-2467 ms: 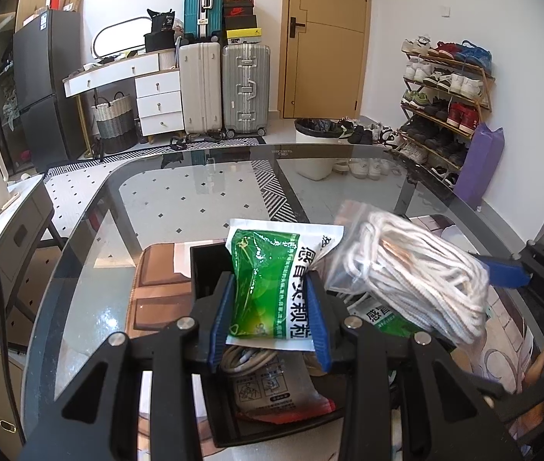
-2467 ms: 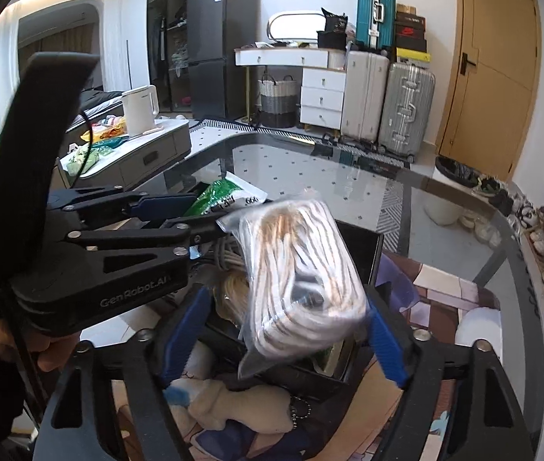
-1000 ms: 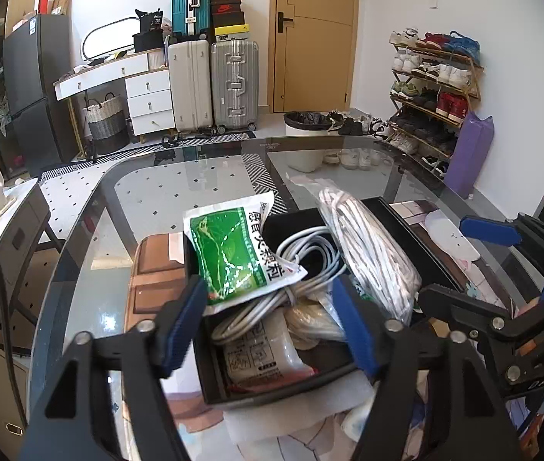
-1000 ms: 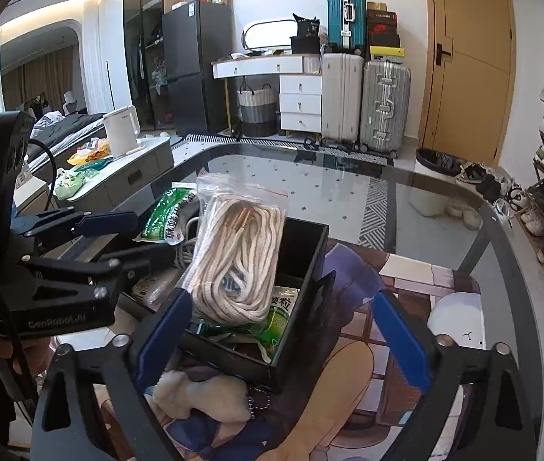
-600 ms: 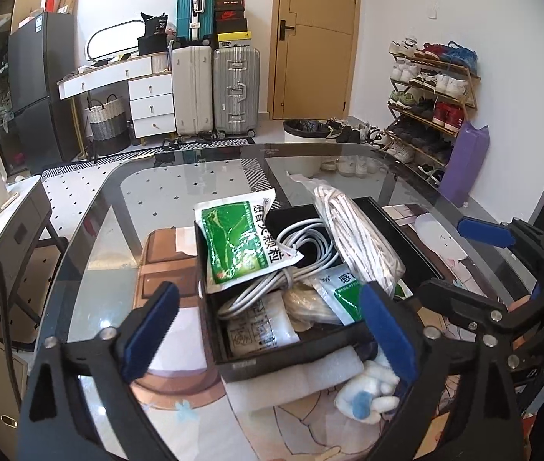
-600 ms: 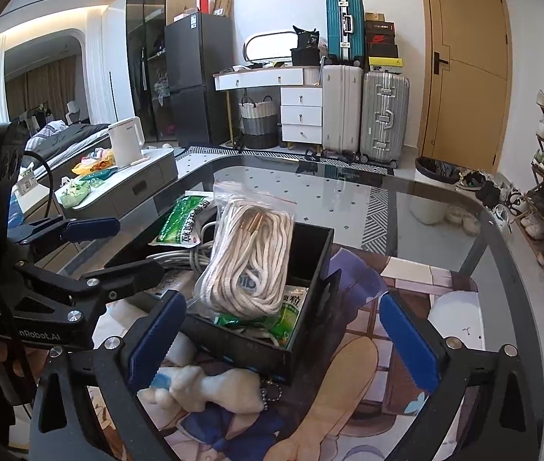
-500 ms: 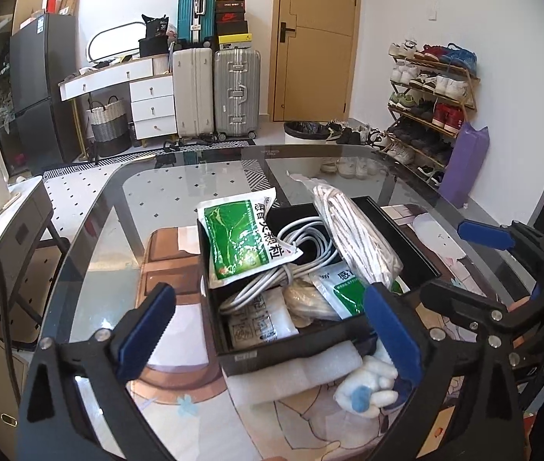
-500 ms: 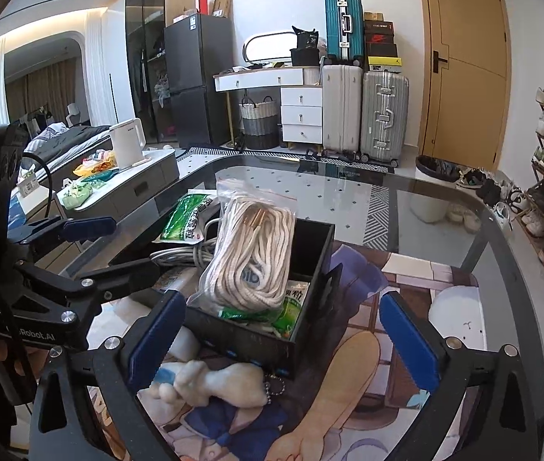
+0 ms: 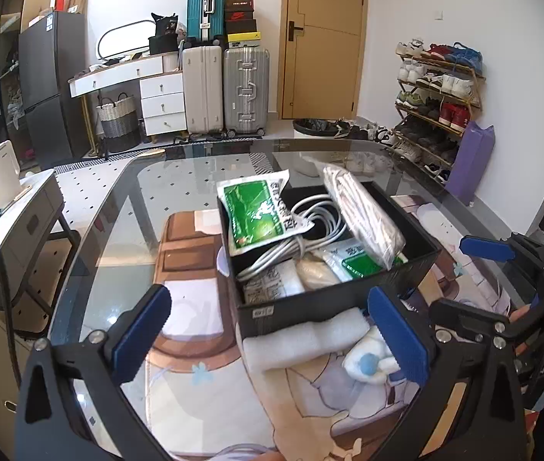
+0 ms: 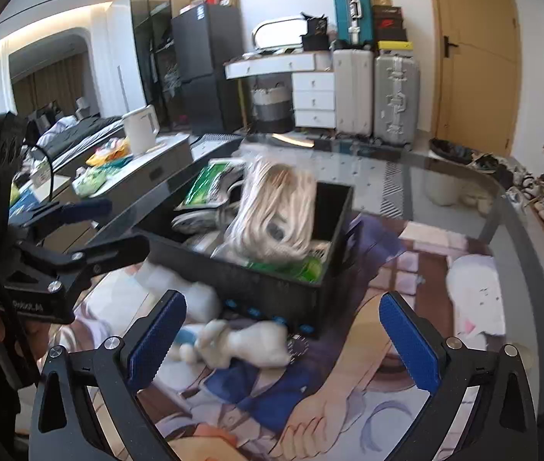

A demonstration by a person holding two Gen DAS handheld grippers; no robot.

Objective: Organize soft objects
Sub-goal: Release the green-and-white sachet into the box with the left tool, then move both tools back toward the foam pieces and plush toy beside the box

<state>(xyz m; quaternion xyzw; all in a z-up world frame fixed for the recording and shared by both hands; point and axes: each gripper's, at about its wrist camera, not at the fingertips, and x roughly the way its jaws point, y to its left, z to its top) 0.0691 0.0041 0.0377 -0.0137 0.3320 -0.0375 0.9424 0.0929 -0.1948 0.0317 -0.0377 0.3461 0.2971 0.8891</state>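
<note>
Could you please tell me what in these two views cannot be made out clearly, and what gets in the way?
- Bottom of the black box: left wrist view, hidden under the green packet, cable and bagged rope.
- Bagged rope: right wrist view, smeared by motion blur.
- White plush toy: left wrist view, partly behind the left claw finger.
- Foam roll: far side hidden behind the box wall.
- Packet print: too small to read.

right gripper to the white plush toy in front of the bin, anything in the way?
Nothing visible. The white plush toy lies on the printed mat just ahead of the right gripper, whose jaws are spread wide. The black bin sits behind the toy, not between, and the left gripper is off to the side.
</note>
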